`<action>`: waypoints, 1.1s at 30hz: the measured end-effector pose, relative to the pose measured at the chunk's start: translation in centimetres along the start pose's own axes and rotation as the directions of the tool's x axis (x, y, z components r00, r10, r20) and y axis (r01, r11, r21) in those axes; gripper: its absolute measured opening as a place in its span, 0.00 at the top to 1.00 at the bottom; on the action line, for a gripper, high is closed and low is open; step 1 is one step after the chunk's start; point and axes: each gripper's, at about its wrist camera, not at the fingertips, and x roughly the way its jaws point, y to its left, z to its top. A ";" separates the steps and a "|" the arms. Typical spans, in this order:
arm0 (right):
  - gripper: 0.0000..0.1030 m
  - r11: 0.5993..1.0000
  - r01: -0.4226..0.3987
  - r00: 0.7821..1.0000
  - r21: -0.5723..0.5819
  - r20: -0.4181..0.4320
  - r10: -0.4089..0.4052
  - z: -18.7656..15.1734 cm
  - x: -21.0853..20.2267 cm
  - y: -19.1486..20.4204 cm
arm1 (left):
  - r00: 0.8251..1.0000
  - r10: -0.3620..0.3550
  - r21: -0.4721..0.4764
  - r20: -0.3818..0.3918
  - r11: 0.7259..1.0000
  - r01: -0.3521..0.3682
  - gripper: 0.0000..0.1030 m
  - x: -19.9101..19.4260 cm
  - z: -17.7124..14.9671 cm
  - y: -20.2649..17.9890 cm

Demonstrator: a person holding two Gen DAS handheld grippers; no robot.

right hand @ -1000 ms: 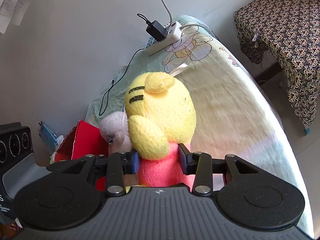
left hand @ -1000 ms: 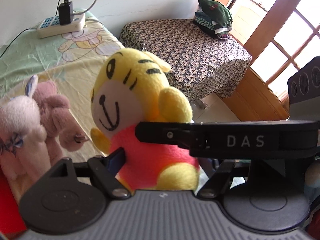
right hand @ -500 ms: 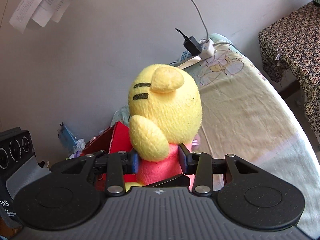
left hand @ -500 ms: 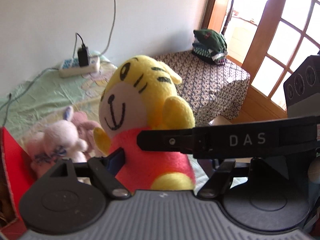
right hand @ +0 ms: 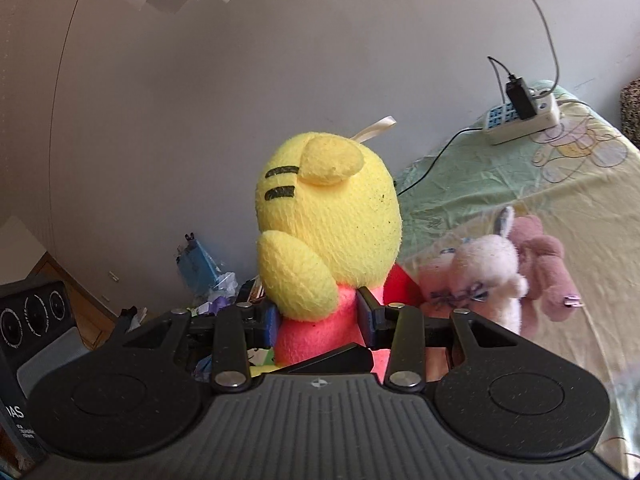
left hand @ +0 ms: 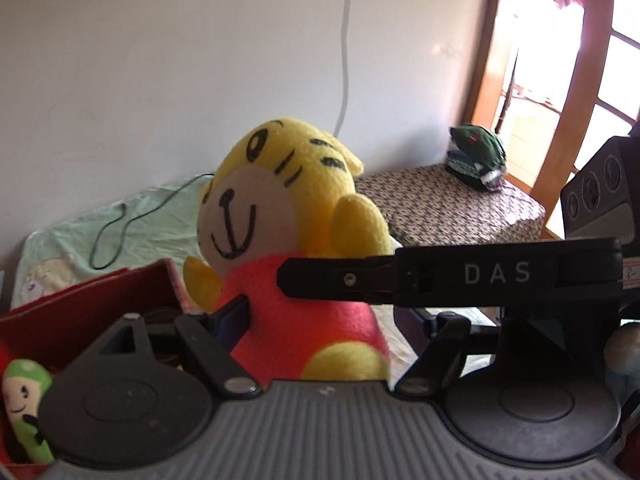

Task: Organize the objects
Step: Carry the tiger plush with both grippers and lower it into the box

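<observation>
Centre frame, both the left gripper (left hand: pixel 320 312) and right gripper (right hand: pixel 318 316) clench the yellow plush tiger in pink (right hand: pixel 328 236); judged mid-carry, next lowering it into the red cardboard box (left hand: pixel 100 300) lower left.

Both hand-held grippers (left hand: pixel 320 312) (right hand: pixel 318 316) clamped on one yellow plush tiger (right hand: pixel 328 232).

4 plush toys: 1 yellow tiger (right hand: pixel 328 236), 1 white bunny (right hand: pixel 486 276), 1 pink bunny (right hand: pixel 540 260), 1 green doll (left hand: pixel 26 408). 1 red box (left hand: pixel 80 312), 1 power strip (right hand: pixel 520 118).
</observation>
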 end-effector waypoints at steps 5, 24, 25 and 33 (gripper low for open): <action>0.60 1.000 -0.005 0.999 -0.025 -0.043 0.004 -0.3 3.6 2.2 | 0.999 0.030 -0.076 0.020 0.997 -0.029 0.26 -1.7 -0.6 4.1; 0.64 0.972 0.226 0.962 -0.058 -0.146 -0.232 -1.9 12.3 2.7 | 0.995 -0.024 -0.205 -0.101 0.979 0.002 0.26 3.0 -4.3 11.8; 0.65 0.970 0.233 0.960 -0.068 -0.142 -0.241 -1.9 12.4 2.9 | 0.994 -0.023 -0.199 -0.102 0.980 0.002 0.26 3.2 -4.3 11.9; 0.66 0.950 0.293 0.933 -0.108 -0.186 -0.309 -2.9 13.9 2.1 | 0.981 -0.103 -0.245 -0.163 0.968 0.061 0.24 5.4 -6.0 14.0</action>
